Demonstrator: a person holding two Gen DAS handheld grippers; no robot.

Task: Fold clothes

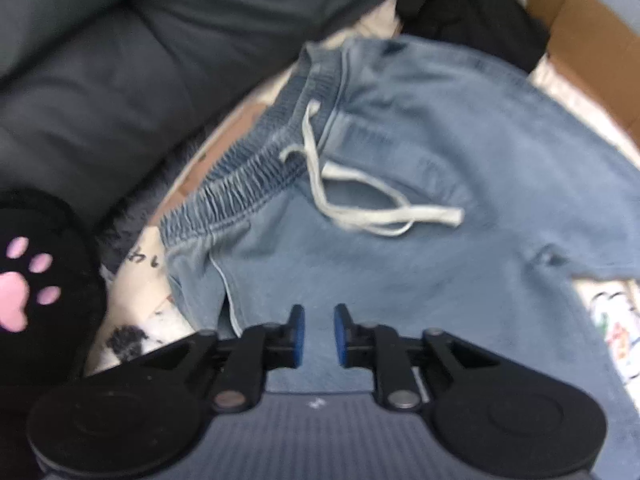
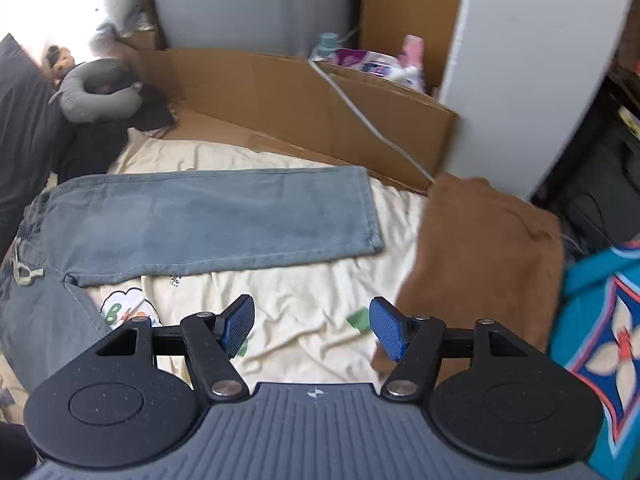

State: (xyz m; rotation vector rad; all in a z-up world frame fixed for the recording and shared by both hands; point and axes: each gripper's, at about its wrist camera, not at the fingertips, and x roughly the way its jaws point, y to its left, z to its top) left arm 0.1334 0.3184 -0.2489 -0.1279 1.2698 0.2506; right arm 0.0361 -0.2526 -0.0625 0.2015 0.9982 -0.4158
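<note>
My left gripper (image 1: 319, 334) hung over the seat of the jeans (image 1: 400, 184) with its jaws narrow and nothing pinched between them; the cloth lay below, apart from the pads. My right gripper (image 2: 312, 326) stood wide and empty above the cream sheet (image 2: 304, 300).

From the left gripper, the gathered waistband (image 1: 248, 176) ran toward ten o'clock and the white drawstring (image 1: 360, 196) lay at about one o'clock. From the right, one jeans leg (image 2: 208, 216) stretched flat across from ten to twelve o'clock, and a brown garment (image 2: 484, 264) sat at two o'clock.

I judged the jeans laid out, the first fold not yet made. Next I would need a hold at the waist and one at the hem.

I counted two grippers, one pair of jeans, one brown garment and one drawstring.
</note>
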